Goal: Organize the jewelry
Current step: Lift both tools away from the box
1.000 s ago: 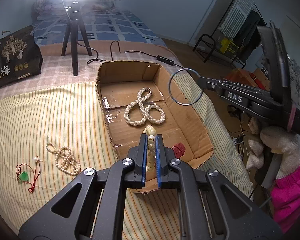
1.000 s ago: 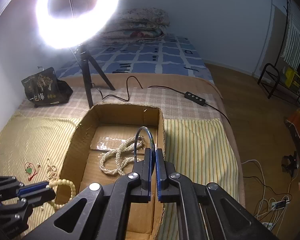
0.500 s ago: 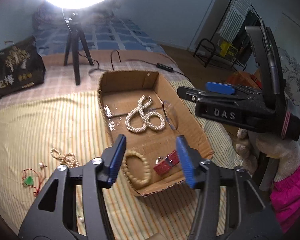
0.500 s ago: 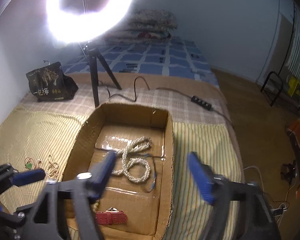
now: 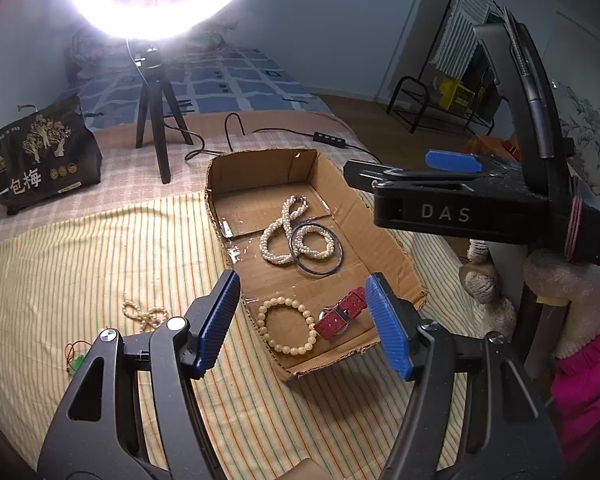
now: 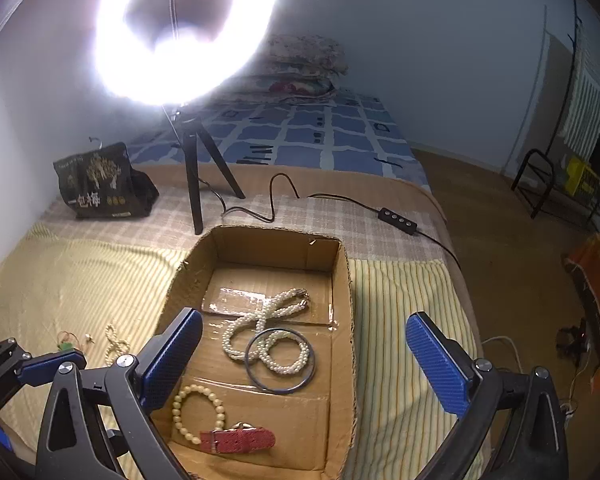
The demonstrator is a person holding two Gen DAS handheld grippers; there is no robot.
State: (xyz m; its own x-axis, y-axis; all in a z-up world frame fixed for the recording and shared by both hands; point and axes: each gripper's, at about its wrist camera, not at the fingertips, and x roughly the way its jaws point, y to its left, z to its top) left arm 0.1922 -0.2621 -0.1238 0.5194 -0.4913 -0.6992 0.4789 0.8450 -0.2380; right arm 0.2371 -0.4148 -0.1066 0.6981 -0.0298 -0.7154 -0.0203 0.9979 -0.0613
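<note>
Both grippers hang over the cardboard box [image 6: 342,320] with their jaws opening and nothing between them. Under the left gripper [image 5: 302,320] the cream bead bracelet [image 5: 286,326] lies on the box floor beside the red watch strap [image 5: 340,312]. Ahead of the right gripper [image 6: 304,364], whose jaws stand very wide, the dark bangle [image 6: 280,360] rests flat over the white pearl necklace [image 6: 260,328].

This looks like the end of a drop: four pieces sit in the box. Outside the box, off the left gripper's left jaw, a small pearl strand [image 5: 144,316] and a red-cord pendant [image 5: 76,360] lie on the striped cloth [image 5: 100,260]. The next move probably calls for swinging the left gripper over to the strand and lowering its wide jaws astride it.
</note>
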